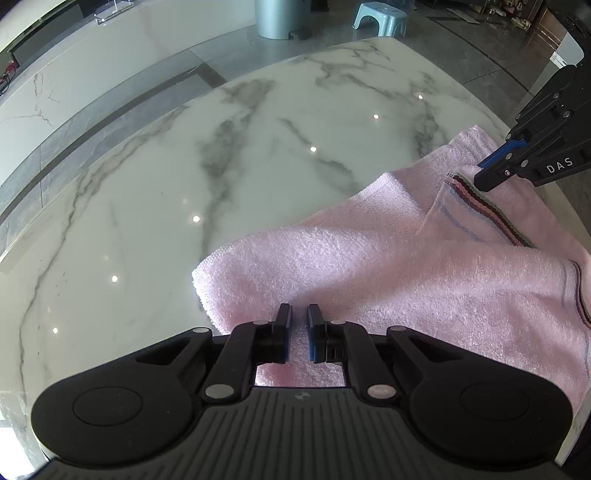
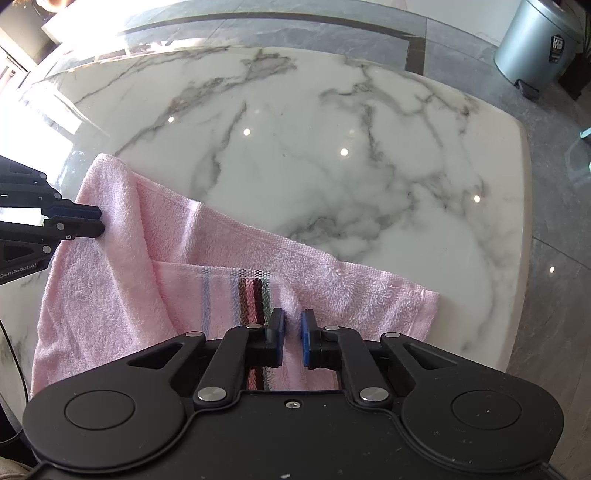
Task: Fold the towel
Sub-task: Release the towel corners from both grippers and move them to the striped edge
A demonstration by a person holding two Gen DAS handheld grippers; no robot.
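Observation:
A pink towel [image 1: 369, 266] with a band of dark stripes lies folded over on the near part of a white marble table [image 1: 258, 147]. My left gripper [image 1: 299, 317] is shut on the towel's near edge at its left end. My right gripper [image 2: 291, 321] is shut on the towel [image 2: 147, 258] beside the striped band [image 2: 251, 295]. Each gripper shows in the other's view: the right one at the far right [image 1: 484, 177], the left one at the left edge [image 2: 99, 221]. Towel cloth fills the narrow gap between both pairs of jaws.
The marble table [image 2: 295, 147] stretches away beyond the towel, with its right edge and corner close to the towel's end. On the grey floor beyond stand a pale blue bin [image 1: 277, 18], also in the right wrist view [image 2: 539, 40], and a small teal stool [image 1: 380, 18].

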